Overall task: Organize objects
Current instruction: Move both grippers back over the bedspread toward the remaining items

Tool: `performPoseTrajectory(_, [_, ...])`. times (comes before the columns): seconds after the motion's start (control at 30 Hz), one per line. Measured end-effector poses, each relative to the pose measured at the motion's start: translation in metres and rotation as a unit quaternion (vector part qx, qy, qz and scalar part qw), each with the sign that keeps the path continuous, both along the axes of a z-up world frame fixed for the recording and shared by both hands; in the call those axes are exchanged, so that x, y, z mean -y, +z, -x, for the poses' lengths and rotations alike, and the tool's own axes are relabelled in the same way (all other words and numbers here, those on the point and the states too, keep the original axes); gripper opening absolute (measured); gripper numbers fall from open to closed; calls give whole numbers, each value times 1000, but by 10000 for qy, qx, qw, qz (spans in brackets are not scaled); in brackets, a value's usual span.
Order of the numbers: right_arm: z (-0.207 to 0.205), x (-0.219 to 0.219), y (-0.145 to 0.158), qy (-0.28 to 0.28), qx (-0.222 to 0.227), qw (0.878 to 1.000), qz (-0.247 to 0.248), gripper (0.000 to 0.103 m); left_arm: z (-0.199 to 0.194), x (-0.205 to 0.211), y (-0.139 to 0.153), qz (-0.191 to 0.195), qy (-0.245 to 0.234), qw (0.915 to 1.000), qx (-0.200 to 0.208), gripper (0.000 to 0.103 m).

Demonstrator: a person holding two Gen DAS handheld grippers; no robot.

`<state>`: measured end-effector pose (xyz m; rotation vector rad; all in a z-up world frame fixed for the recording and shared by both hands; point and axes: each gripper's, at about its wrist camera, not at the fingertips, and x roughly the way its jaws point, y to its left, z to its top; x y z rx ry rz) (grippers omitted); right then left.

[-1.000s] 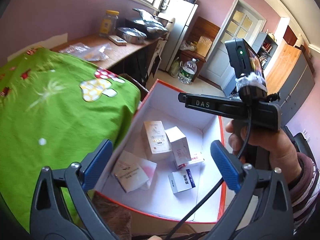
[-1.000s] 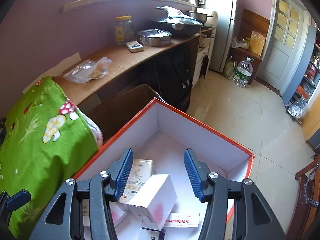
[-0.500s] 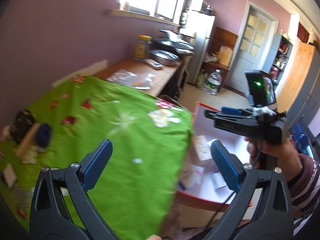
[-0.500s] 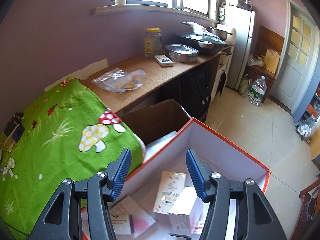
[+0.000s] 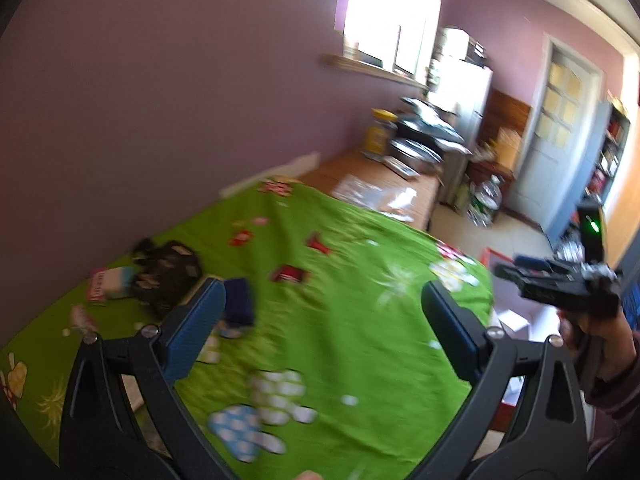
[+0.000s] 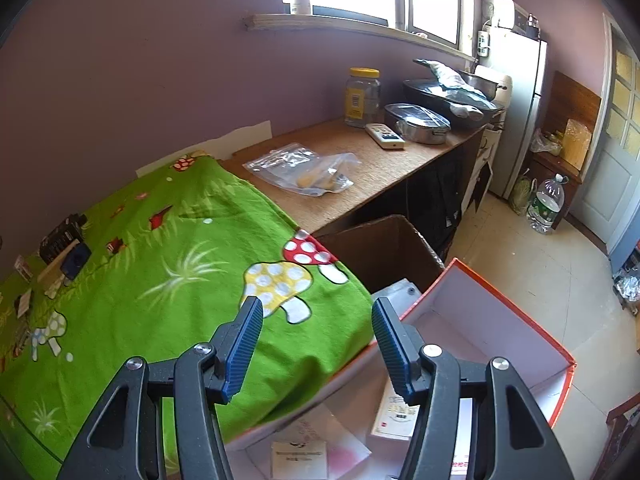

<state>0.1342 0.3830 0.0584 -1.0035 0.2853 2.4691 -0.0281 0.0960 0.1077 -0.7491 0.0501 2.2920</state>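
Note:
My left gripper [image 5: 324,320] is open and empty over the green mushroom-print cloth [image 5: 340,300]; the view is blurred. Ahead of its left finger lie a dark blue box [image 5: 238,306], a black item [image 5: 168,276] and a white and red box [image 5: 108,284]. My right gripper [image 6: 318,344] is open with nothing between its fingers, above the cloth's corner and the orange-rimmed white box [image 6: 500,292]. Small white packets [image 6: 396,412] lie inside that box. In the left wrist view, the right gripper's body [image 5: 560,284] shows at the right, held by a hand [image 5: 600,332].
A brown cardboard box [image 6: 384,248] stands between the table and the orange box. The wooden counter [image 6: 380,168] carries a plastic bag [image 6: 304,168], a jar [image 6: 362,98], a remote [image 6: 386,136] and pans. A water bottle [image 6: 546,204] stands on the floor by the fridge.
My left gripper has swung left, from over the orange box to over the green cloth. My right gripper has lifted back from the box, and more of the cloth shows beneath it.

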Motion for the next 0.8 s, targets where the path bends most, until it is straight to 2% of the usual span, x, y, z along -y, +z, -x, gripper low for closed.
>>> performPoseTrajectory(0.17, [13,14,3,151,-32,9999,-39,62,33,39,-10,-302,622,9975,115,100])
performPoseTrajectory(0.37, [36,34,4,450,-33,9989,-109,63,62,77,-26,-568,1435,9874,352,100])
performPoseTrajectory(0.67, [75,77,5,1117,-157,9936,-59,65,92,125,-68,-610,2553,9580,1153,100])
performPoseTrajectory(0.8, [92,101,9,1441,-269,9892,-14,65,98,147,-78,-681,2946,9438,1334,100])
